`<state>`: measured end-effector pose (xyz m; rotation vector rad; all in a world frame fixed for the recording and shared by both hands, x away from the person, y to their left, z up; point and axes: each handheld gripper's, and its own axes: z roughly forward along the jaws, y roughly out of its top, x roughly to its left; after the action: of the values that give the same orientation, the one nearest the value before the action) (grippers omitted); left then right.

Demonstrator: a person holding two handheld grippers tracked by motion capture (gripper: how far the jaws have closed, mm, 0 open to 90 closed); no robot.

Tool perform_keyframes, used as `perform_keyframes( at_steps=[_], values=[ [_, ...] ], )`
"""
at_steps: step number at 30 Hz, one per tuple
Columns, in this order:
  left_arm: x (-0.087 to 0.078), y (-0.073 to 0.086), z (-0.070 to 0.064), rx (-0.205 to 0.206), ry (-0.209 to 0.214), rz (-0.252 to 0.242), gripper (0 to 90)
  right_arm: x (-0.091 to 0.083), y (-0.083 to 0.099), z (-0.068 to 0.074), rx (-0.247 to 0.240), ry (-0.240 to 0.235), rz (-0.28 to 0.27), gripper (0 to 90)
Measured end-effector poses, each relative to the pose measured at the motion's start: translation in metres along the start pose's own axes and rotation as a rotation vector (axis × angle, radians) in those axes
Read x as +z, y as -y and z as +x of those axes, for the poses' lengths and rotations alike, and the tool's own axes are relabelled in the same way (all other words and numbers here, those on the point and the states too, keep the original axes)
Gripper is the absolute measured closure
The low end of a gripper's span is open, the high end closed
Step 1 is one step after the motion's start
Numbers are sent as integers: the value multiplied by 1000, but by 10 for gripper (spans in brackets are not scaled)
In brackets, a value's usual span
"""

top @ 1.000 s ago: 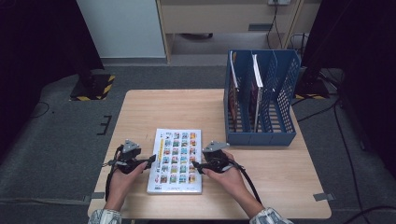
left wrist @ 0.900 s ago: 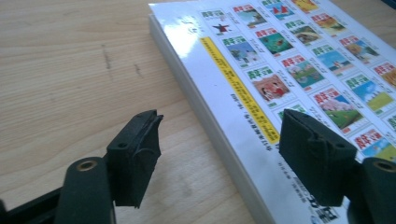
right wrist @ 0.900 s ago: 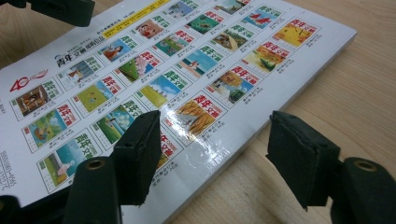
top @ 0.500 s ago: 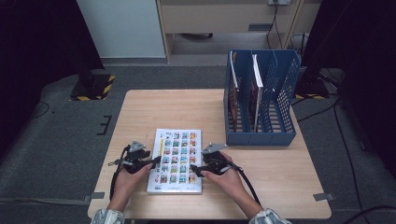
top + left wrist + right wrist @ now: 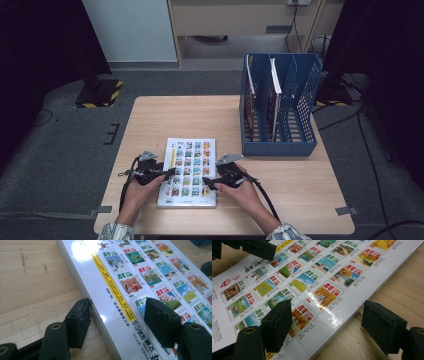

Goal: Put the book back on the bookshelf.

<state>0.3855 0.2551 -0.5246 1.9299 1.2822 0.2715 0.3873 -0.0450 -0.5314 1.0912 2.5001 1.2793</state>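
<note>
Wooden table (image 5: 165, 125): book (image 5: 192, 160), file rack (image 5: 280, 135)

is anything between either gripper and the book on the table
Nothing visible. The left gripper straddles the book's left edge with jaws open, one pad against its side; the right gripper straddles the right edge, jaws open too. Neither has closed on it.

The white book (image 5: 189, 171) is showing a grid of colourful cover thumbnails and a yellow stripe; the file rack (image 5: 278, 107) is showing blue mesh.
</note>
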Motion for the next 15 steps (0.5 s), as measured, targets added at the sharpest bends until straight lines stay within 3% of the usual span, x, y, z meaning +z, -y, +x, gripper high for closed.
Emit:
perform_keyframes(
  at_steps=[9, 15],
  values=[
    [4, 0, 2, -10, 19, -4, 301, 2, 2, -2, 58, -17, -4, 209],
    [3, -1, 1, -15, 11, 7, 311, 4, 4, -2, 45, -25, -19, 199]
  ],
)
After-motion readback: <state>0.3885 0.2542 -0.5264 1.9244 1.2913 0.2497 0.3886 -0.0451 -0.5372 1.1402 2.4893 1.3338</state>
